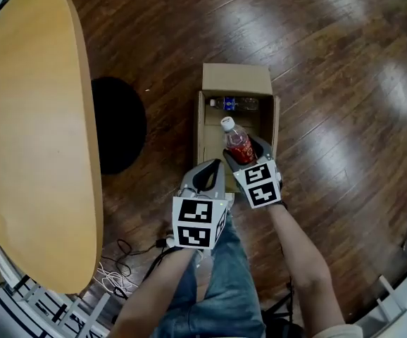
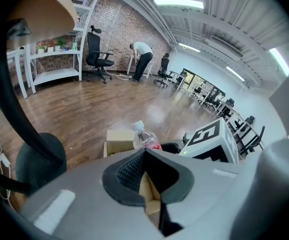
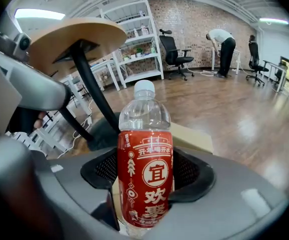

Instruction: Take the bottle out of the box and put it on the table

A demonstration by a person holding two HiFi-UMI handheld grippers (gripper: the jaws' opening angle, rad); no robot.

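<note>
head view: the box [image 1: 236,80] stands open on the wood floor at 12 o'clock from the person's knees. the right gripper [image 1: 247,151] is over the box's near end with its jaws clamped on a red-label bottle [image 1: 238,144], white cap pointing to 11 o'clock. a second bottle [image 1: 234,104] lies on its side at the far end of the box. the left gripper [image 1: 209,174] is at 8 o'clock of the held bottle, just outside the box's left wall. the table [image 1: 27,132] fills the 9 o'clock side, well apart from the box, with its dark round base [image 1: 119,125] between them.

left gripper view: the left gripper [image 2: 145,154] has its jaw tips touching and grips nothing; only cardboard shows through the loop behind them. the bottle [image 2: 143,136] rises at 12 o'clock beyond the tips, the box [image 2: 119,140] at 11 o'clock.

right gripper view: the right gripper [image 3: 147,176] squeezes the bottle [image 3: 145,169] upright by its red label, one pad on each side. the table [image 3: 79,34] top sits at 10 o'clock, a box [image 3: 194,136] flap at 3 o'clock behind the bottle.
</note>
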